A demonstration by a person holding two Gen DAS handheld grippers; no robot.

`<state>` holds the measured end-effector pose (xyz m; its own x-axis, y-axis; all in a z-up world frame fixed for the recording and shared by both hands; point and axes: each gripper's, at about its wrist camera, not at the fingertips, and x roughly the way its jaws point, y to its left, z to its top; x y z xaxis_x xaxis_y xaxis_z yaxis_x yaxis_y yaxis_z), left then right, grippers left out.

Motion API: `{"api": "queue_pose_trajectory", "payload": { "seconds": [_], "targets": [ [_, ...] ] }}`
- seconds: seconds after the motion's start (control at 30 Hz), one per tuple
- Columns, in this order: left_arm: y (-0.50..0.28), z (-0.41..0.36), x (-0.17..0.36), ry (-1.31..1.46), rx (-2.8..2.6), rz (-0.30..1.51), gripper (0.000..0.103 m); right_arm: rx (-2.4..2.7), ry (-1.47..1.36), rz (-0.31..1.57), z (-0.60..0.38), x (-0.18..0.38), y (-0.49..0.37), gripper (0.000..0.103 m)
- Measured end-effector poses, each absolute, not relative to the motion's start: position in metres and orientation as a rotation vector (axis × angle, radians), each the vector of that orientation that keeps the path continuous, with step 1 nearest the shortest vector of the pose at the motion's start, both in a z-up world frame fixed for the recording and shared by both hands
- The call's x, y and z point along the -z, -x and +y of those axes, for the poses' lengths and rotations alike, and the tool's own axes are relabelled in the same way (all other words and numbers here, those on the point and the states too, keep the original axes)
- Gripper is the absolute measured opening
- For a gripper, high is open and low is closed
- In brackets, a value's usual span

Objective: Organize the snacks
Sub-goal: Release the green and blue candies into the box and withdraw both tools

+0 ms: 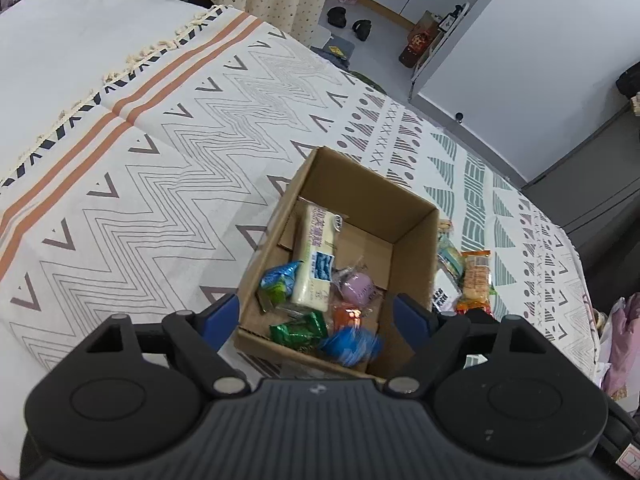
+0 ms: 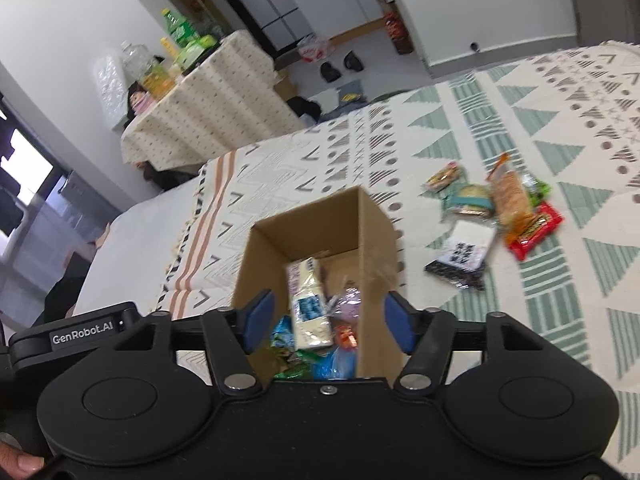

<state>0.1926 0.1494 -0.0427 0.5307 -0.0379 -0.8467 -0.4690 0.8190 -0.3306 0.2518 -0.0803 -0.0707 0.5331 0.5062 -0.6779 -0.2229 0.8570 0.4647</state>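
An open cardboard box [image 1: 412, 232] [image 2: 372, 220] sits on the patterned cloth. Inside lie a long cream snack bar [image 1: 314, 256] [image 2: 308, 304], a blue-green packet [image 1: 278, 280], a green packet [image 1: 298, 330], a purple sweet [image 1: 356, 286] [image 2: 352, 304], an orange sweet [image 1: 348, 316] and a blurred blue packet [image 1: 352, 346]. My left gripper [image 1: 318, 316] hovers open over the box's near edge, holding nothing. Above the same box my right gripper [image 2: 326, 322] is also open with nothing in it. Several loose snacks [image 2: 512, 204] [image 1: 476, 276] lie on the cloth right of the box.
The patterned cloth [image 1: 160, 168] [image 2: 540, 128] covers a bed-like surface. A table with a dotted cloth [image 2: 208, 108] holds bottles at the back left. Shoes [image 2: 340, 66] and a bag lie on the floor. White cabinets [image 1: 520, 40] stand beyond the far edge.
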Motion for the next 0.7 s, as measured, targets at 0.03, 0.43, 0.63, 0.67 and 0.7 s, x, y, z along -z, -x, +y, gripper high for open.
{"api": "queue_pose_trajectory", "payload": {
  "seconds": [0.03, 0.43, 0.63, 0.67, 0.7],
  "targets": [
    [-0.191, 0.147, 0.042, 0.574, -0.268, 0.985, 0.086, -0.435, -0.341, 0.903, -0.084, 0.069, -0.250, 0.067],
    [-0.180, 0.101, 0.030, 0.502, -0.192, 0.961, 0.096, -0.339, -0.360, 0.815, -0.137, 0.058, -0.221, 0.098],
    [-0.172, 0.083, 0.024, 0.474, -0.168, 0.946, 0.101, -0.301, -0.393, 0.787, -0.162, 0.053, -0.208, 0.103],
    [-0.171, 0.080, 0.023, 0.473, -0.165, 0.940, 0.103, -0.293, -0.397, 0.784, -0.166, 0.053, -0.206, 0.103],
    [-0.169, 0.077, 0.022, 0.471, -0.161, 0.935, 0.103, -0.285, -0.400, 0.781, -0.169, 0.052, -0.203, 0.103]
  ]
}}
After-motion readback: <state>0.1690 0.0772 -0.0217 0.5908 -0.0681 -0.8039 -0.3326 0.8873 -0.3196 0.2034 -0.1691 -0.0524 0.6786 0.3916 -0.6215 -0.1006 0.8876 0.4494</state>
